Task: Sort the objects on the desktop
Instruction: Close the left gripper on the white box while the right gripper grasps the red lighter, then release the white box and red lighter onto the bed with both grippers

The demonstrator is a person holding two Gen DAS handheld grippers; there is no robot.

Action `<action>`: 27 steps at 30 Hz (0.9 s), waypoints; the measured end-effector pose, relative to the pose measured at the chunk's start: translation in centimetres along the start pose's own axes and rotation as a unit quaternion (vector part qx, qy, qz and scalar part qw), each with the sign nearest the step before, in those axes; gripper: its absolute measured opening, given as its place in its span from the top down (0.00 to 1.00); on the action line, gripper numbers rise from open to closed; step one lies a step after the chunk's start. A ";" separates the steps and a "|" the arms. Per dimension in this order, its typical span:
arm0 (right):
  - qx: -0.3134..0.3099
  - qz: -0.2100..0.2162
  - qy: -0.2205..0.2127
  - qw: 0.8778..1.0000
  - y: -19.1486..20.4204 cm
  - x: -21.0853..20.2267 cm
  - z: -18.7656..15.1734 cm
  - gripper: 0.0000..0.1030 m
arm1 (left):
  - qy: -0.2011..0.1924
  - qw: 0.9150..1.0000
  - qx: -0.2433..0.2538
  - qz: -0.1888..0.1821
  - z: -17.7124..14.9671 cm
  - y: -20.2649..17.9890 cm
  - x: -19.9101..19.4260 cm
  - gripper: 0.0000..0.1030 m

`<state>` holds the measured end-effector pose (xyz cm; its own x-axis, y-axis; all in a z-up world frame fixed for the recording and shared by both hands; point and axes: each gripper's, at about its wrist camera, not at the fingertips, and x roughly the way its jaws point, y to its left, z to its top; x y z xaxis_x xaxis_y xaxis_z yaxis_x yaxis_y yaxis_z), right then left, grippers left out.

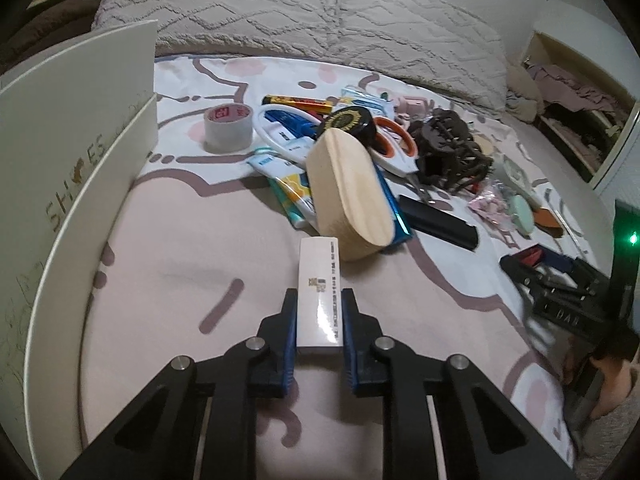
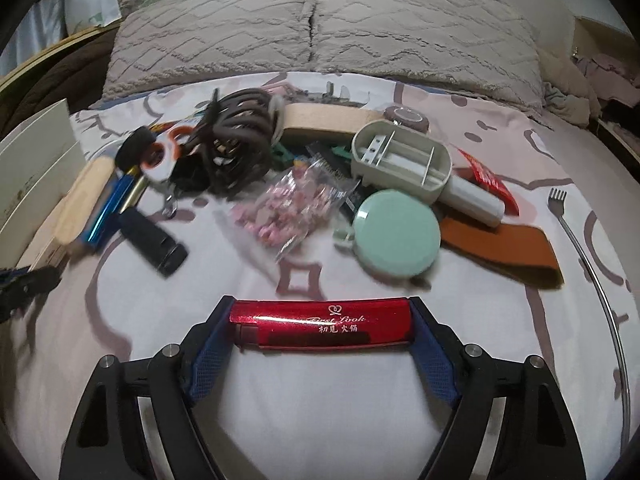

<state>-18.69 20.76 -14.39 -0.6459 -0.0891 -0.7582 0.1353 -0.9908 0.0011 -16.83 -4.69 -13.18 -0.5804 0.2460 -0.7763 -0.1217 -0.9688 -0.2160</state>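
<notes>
My left gripper (image 1: 319,294) is shut on a slim white box (image 1: 320,264) with a printed label, held lengthwise just above the pink bedspread (image 1: 180,248). Side-on between the blue pads of my right gripper (image 2: 321,308) is a glossy red lighter (image 2: 320,328), one pad pressing on each end. Beyond both grippers lies the heap of items: a tape roll (image 1: 228,128), a wooden oval box (image 1: 348,192), orange-handled scissors (image 1: 394,144), a brown hair claw (image 2: 236,148), a mint round case (image 2: 394,232) and a bag of pink pieces (image 2: 288,208).
An open white shoe box (image 1: 80,184) stands along the left side, close to my left gripper. Grey pillows (image 2: 320,28) line the back of the bed. A brown leather strip (image 2: 500,252) and a long metal fork-tipped rod (image 2: 576,240) lie at the right.
</notes>
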 end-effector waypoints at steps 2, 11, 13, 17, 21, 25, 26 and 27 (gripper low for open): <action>-0.002 0.007 0.000 1.000 0.1 -0.5 -0.6 0.19 | 0.002 1.000 0.003 -0.008 -0.3 -0.3 -0.3 0.81; -0.005 0.051 0.000 0.999 0.3 -2.9 -3.1 0.19 | 0.012 0.998 0.065 -0.026 -2.4 -3.6 -1.5 0.81; -0.008 0.055 0.002 0.998 0.5 -3.3 -3.4 0.19 | 0.016 0.996 0.087 -0.030 -2.8 -4.6 -1.6 0.81; -0.007 0.065 0.005 0.998 0.5 -4.1 -4.1 0.19 | 0.026 0.990 0.130 -0.049 -3.6 -6.9 -1.8 0.81; 0.002 0.076 0.011 0.997 0.1 -4.6 -4.8 0.19 | 0.038 0.982 0.172 -0.066 -4.4 -8.8 -2.0 0.81; -0.007 0.082 0.024 0.996 0.6 -4.2 -4.9 0.00 | 0.048 0.981 0.176 -0.063 -4.5 -9.2 -1.8 0.67; -0.018 0.072 0.027 0.997 1.1 -4.2 -4.9 0.00 | 0.053 0.981 0.176 -0.063 -4.6 -9.4 -1.9 0.59; -0.025 0.063 0.028 0.997 1.4 -4.2 -4.9 0.00 | 0.057 0.980 0.179 -0.061 -4.7 -9.5 -2.0 0.41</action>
<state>-12.09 20.29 -14.45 -0.5791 -0.2057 -0.7889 0.2512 -0.9656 0.0673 -10.78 4.21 -12.35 -0.4528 0.3424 -0.8232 -0.4708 -0.8759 -0.1053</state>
